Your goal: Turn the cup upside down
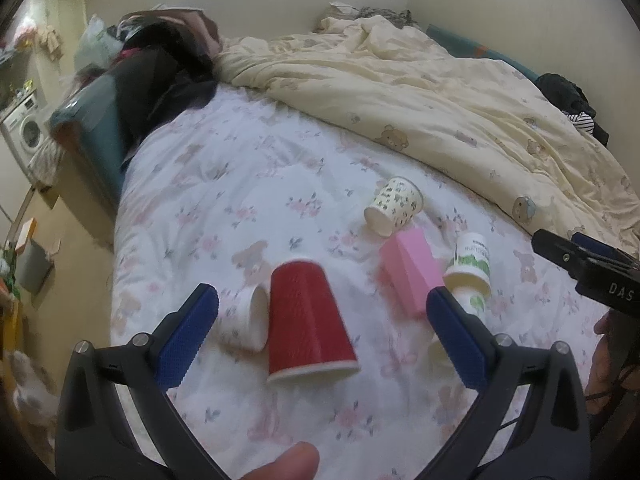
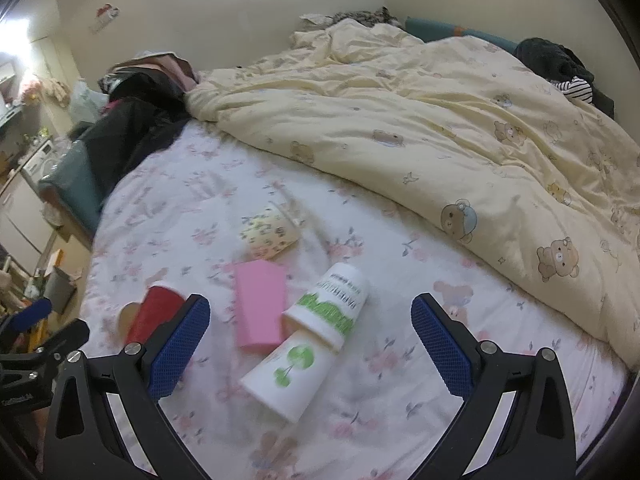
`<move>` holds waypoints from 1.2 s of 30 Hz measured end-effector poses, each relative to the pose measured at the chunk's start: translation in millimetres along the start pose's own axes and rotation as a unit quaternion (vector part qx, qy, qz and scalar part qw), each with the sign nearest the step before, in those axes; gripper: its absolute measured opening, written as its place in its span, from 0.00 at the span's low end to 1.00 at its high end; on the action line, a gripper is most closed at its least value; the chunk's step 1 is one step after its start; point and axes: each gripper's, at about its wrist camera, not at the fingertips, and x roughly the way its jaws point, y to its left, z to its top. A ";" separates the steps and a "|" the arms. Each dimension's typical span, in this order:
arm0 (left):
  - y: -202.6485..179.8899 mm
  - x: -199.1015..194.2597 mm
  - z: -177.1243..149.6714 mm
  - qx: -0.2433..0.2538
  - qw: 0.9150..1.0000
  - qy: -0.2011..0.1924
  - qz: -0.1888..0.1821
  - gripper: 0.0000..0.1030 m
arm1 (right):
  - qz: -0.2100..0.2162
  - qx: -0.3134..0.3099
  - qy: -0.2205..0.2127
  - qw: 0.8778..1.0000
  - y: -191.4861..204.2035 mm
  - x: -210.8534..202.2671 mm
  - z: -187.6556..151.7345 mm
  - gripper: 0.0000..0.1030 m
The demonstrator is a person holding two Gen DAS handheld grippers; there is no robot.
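Observation:
A red cup [image 1: 308, 320] stands upside down, rim on the floral bedsheet, between my left gripper's open fingers; it also shows in the right wrist view [image 2: 154, 316]. My left gripper [image 1: 322, 336] is open and empty, a little short of it. A small white cup [image 1: 250, 318] lies on its side just left of the red cup. My right gripper [image 2: 310, 344] is open and empty above two white cups with green print lying nested on their sides [image 2: 296, 336]. A pink cup [image 2: 260, 310] and a patterned cup [image 2: 270, 232] lie on their sides nearby.
A cream bear-print duvet [image 2: 440, 128] is bunched across the far and right side of the bed. Dark clothes [image 1: 160, 80] are piled at the far left corner. The bed's left edge [image 1: 116, 240] drops to the floor with clutter and a washing machine [image 1: 24, 132].

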 end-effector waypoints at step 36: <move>-93.1 245.6 111.3 0.171 0.952 0.247 -0.057 0.93 | -0.049 0.084 0.103 0.990 -73.3 125.0 51.6 1.00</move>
